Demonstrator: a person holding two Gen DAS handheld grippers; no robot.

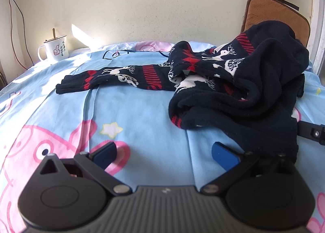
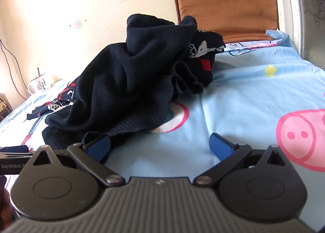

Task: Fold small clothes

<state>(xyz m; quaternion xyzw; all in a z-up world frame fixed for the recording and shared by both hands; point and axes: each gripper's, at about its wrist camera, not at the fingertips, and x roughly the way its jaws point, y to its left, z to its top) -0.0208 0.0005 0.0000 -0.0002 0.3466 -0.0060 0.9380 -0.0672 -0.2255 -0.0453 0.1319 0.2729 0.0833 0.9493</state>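
A small dark navy sweater (image 1: 239, 82) with red and white reindeer patterns lies crumpled in a heap on the blue cartoon bedsheet (image 1: 132, 115). One sleeve (image 1: 113, 76) stretches out flat to the left. My left gripper (image 1: 164, 153) is open and empty, low over the sheet, with the sweater's hem just right of its right finger. In the right wrist view the sweater (image 2: 126, 82) is piled ahead and left. My right gripper (image 2: 160, 146) is open, its left finger (image 2: 99, 147) touching the sweater's ribbed hem.
A white enamel mug (image 1: 54, 49) stands at the far left by the wall. A brown padded chair back (image 2: 225, 7) stands behind the bed at the right. Part of the other gripper (image 1: 312, 131) shows at the right edge.
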